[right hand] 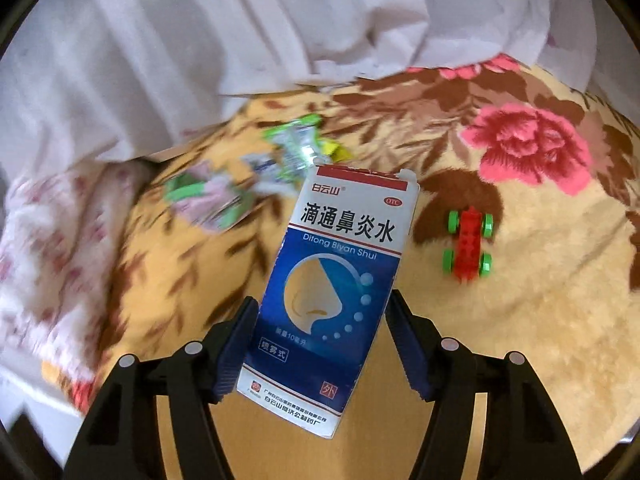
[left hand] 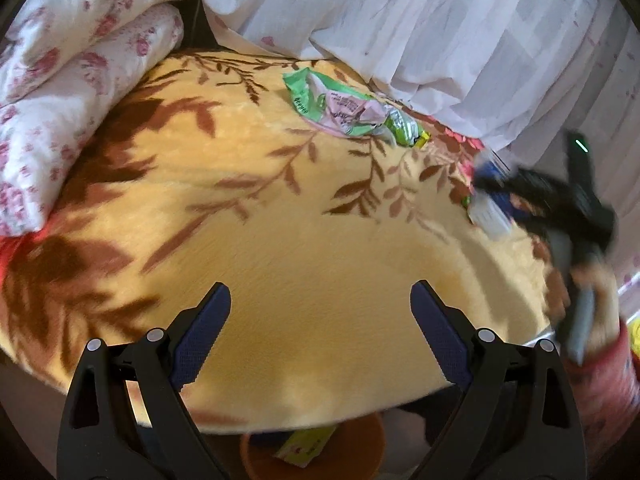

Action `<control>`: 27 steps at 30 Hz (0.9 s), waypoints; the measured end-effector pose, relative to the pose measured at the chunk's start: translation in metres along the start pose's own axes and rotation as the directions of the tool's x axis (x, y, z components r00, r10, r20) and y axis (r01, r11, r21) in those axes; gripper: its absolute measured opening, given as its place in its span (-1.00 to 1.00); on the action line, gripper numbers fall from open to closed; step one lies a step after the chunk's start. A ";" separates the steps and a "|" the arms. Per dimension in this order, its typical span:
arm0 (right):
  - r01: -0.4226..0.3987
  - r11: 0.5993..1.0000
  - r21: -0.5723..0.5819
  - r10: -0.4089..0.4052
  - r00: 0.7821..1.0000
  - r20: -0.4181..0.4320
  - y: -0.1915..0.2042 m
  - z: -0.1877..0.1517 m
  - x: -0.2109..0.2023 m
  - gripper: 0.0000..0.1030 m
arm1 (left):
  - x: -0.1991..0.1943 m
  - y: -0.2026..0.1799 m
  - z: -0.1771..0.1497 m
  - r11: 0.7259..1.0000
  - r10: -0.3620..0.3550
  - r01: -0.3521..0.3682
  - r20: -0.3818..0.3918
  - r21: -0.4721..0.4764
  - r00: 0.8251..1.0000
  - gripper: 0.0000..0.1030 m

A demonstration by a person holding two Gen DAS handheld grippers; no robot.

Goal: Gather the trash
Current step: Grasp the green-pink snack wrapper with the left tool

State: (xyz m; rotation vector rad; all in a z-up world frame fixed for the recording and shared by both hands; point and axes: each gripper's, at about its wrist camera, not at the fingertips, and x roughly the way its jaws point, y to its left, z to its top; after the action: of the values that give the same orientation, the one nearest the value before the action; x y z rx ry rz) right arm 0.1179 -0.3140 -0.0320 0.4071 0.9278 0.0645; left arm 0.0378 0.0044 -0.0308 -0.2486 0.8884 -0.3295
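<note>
Left wrist: left gripper [left hand: 320, 312] jaws spread, nothing between them; crumpled wrappers [left hand: 352, 110] lie on the blanket [left hand: 260, 220] well ahead. Right wrist: right gripper [right hand: 320, 344] clamps blue medicine box [right hand: 332, 280] between its jaws; toy car [right hand: 468, 246] ahead-right.

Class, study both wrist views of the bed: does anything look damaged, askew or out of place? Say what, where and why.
The blue medicine box in the right gripper sits tilted, its top flap torn ragged. Crumpled green wrappers litter the blanket near the curtain. A red toy car lies among them, though it is not trash.
</note>
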 end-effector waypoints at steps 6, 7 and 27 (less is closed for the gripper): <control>-0.053 0.994 -0.090 0.057 0.998 0.040 0.003 -0.031 -0.039 0.25 | 0.028 -0.012 0.049 0.998 -0.048 0.049 0.020 -0.047 0.999 0.73; -0.057 0.993 -0.104 0.062 0.997 0.050 0.002 -0.036 -0.046 0.25 | 0.034 -0.013 0.060 0.996 -0.059 0.061 0.029 -0.063 0.998 0.73; -0.050 0.980 -0.195 0.075 0.989 0.124 -0.020 -0.057 -0.067 0.25 | 0.214 0.011 0.212 0.950 -0.008 -0.029 -0.117 -0.310 0.993 0.15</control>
State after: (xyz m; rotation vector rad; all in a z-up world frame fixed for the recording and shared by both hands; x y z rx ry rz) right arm 0.0303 -0.3292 -0.0186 0.2585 0.7717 0.1810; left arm 0.3332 -0.0514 -0.0589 -0.5211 1.0572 -0.1933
